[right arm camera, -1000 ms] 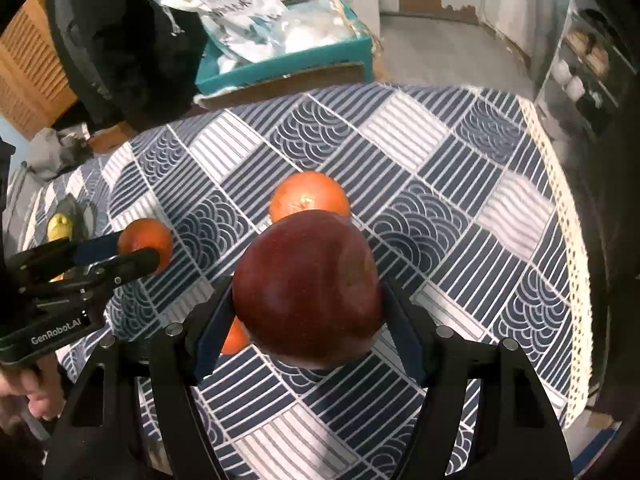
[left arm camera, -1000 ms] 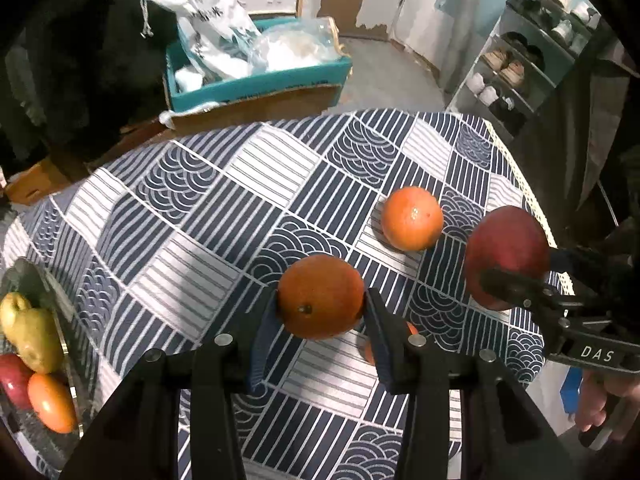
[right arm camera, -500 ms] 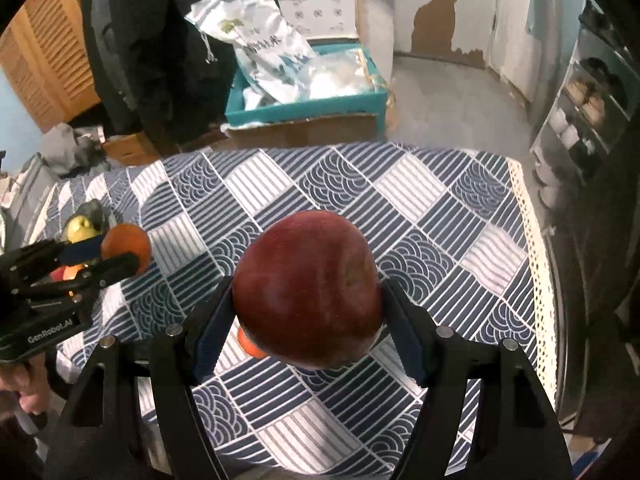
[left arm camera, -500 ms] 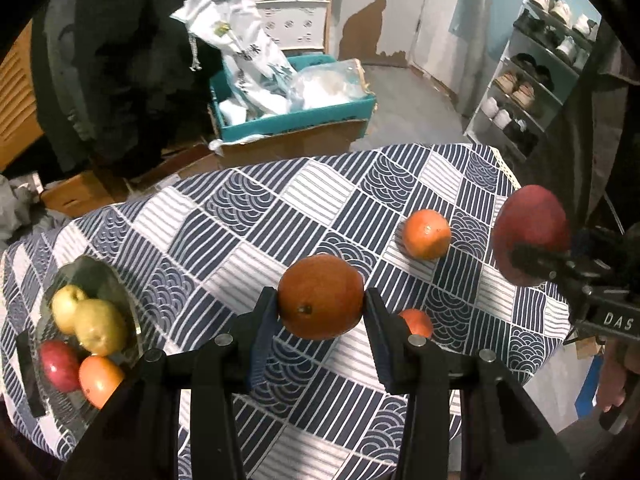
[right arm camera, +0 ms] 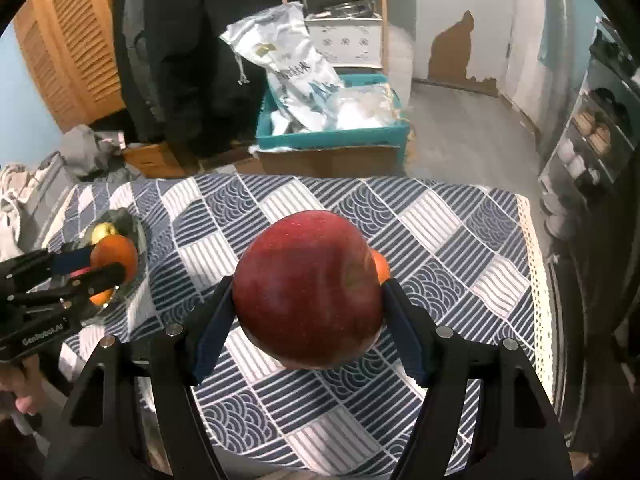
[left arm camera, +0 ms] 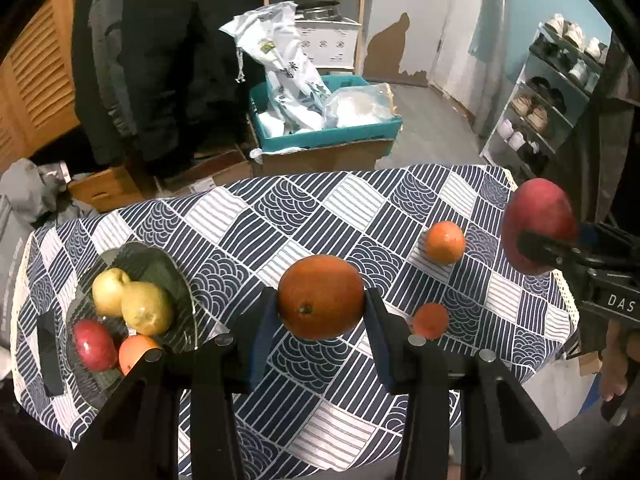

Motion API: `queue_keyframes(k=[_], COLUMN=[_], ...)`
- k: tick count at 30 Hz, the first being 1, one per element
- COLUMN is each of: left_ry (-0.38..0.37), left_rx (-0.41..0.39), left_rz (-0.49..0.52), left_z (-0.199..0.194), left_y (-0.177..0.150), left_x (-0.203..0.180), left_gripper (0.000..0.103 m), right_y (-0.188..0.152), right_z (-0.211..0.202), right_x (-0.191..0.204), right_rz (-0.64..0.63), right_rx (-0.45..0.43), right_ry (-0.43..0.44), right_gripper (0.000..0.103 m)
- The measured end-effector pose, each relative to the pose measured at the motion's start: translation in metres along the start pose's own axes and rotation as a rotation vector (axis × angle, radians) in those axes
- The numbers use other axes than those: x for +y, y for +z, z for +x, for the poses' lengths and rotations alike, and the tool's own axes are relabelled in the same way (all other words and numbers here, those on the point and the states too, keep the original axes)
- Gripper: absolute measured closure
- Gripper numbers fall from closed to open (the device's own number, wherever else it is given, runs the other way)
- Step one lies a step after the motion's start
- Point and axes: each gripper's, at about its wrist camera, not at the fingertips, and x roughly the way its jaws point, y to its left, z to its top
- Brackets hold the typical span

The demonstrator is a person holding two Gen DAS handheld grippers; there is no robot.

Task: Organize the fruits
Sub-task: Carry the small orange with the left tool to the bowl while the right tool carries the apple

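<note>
My left gripper (left arm camera: 320, 312) is shut on an orange (left arm camera: 320, 297) and holds it well above the table. My right gripper (right arm camera: 308, 304) is shut on a red apple (right arm camera: 308, 286), also held high; the apple shows at the right of the left wrist view (left arm camera: 538, 222). A dark glass bowl (left arm camera: 160, 264) at the table's left holds two pears (left arm camera: 134, 300), a red apple (left arm camera: 94, 344) and an orange (left arm camera: 134, 352). Two oranges lie on the cloth, one far right (left arm camera: 445, 242) and one smaller nearer (left arm camera: 431, 320).
The table has a blue and white patterned cloth (left arm camera: 304, 216). A black flat object (left arm camera: 50, 354) lies left of the bowl. Beyond the table stand a teal crate on a cardboard box (left arm camera: 326, 140), a white sack (left arm camera: 286, 68) and a shoe rack (left arm camera: 552, 92).
Both grippers have risen and pulled back from the table with their fruit. The bowl of fruit has come fully into the left wrist view.
</note>
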Motion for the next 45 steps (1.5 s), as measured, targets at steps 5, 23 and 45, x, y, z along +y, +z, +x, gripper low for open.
queue_keyframes(k=[5, 23, 45], left_ry=[0.003, 0.080, 0.202], left_rx=[-0.007, -0.030, 0.006], left_rz=[-0.030, -0.166, -0.327], left_z=[-0.007, -0.035, -0.038], left_y=[-0.002, -0.025, -0.068], left_x=[0.014, 0.089, 0.188], left_gripper=[0.059, 0.059, 0.059], right_y=[0.004, 0.027, 0.037], right_z=[-0.002, 0.004, 0.073], right_x=[0.013, 0.082, 0.214], right_rz=[-0.012, -0.102, -0.236], right_rx=[-0.010, -0.026, 0.067], right_ry=[0.025, 0.094, 0.247], right_gripper=[0.031, 0.031, 0.031])
